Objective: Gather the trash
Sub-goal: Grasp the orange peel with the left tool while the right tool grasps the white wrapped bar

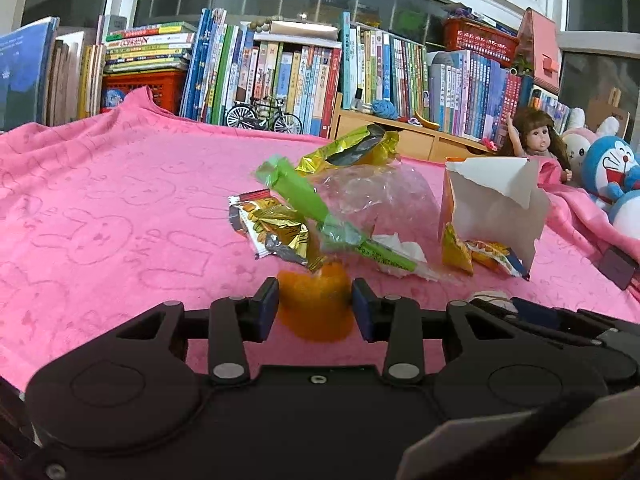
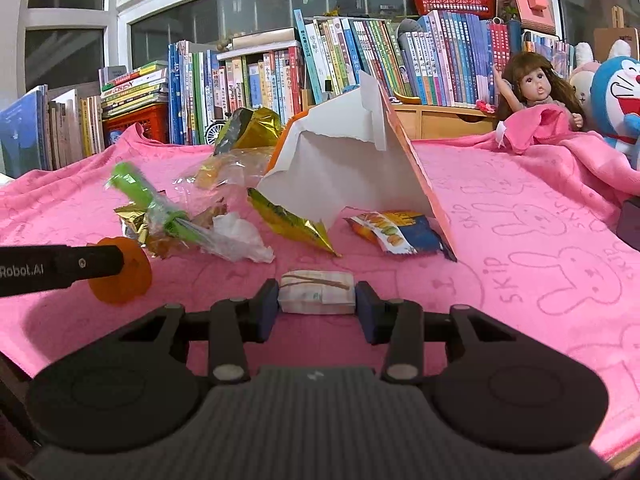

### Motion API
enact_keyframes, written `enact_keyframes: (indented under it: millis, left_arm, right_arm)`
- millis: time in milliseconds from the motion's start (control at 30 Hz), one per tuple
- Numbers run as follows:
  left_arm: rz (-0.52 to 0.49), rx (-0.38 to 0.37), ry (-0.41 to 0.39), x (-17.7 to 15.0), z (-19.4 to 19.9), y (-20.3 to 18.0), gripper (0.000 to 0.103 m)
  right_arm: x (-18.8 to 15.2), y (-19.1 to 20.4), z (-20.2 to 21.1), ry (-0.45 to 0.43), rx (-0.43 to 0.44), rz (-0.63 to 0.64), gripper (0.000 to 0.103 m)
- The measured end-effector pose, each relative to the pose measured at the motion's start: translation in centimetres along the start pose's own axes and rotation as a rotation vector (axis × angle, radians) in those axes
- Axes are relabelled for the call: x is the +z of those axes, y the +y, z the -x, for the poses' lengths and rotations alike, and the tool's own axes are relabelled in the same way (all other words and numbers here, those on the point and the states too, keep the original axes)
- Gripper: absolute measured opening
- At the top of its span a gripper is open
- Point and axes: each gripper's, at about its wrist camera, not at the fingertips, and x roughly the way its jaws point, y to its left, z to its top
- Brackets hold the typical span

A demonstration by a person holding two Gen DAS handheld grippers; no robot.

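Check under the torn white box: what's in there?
Under the tilted torn white box, a snack packet pokes out, with a gold wrapper at its left edge. Anything deeper inside is hidden by the box's flaps.

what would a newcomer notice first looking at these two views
Probably the heap of crinkled snack wrappers and the torn white carton in the middle of the bright pink rabbit-print blanket. Next, each gripper's jaws hold something: the left gripper an orange piece, the right gripper a small banded packet.
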Motion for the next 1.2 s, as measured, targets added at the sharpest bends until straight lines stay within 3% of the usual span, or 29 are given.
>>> enact_keyframes:
  millis: [67,233,300,400,433,467,533,833,1200]
  left_arm:
    - [-0.011,0.012,0.001,-0.3,-0.1,0.0,0.060]
    - [0.031,-0.008,0.032,-0.7,-1.2,0.1,0.075]
    - [0.034,-0.003,0.026,-0.8,-1.5,0.0,0.075]
    - [0.025,0.004,0.017,-0.7,-1.9,-0.2,0.065]
    - [0.028,-0.004,0.020,-0.7,-2.0,-0.2,0.047]
    - [0.033,-0.002,0.029,-0.8,-2.0,-0.1,0.039]
    - [0.037,-0.001,0.025,-0.7,-1.7,-0.1,0.034]
    - [0.002,0.012,-0.013,-0.5,1.8,-0.6,0.030]
    - [0.000,-0.024,0.042,-1.9,6.8,0.2,0.030]
  right_arm:
    - [-0.2,0.1,0.3,0.000,0.004,0.000,0.047]
    - [-0.6,0.6,0.7,-0.009,0.000,0.021,0.047]
    - [-0.6,0.7,0.8,-0.010,0.000,0.022,0.047]
    - [-0.7,0.7,0.9,-0.011,0.008,0.015,0.047]
    - [-0.7,0.7,1.0,-0.012,0.011,0.015,0.047]
    - [-0.7,0.7,1.1,-0.013,0.015,0.015,0.047]
    - [-0.8,0.9,1.3,-0.015,0.025,0.013,0.047]
    - [-1.1,1.6,2.4,-0.025,0.074,0.001,0.047]
    - [-2.3,2.5,5.3,-0.005,0.153,0.009,0.047]
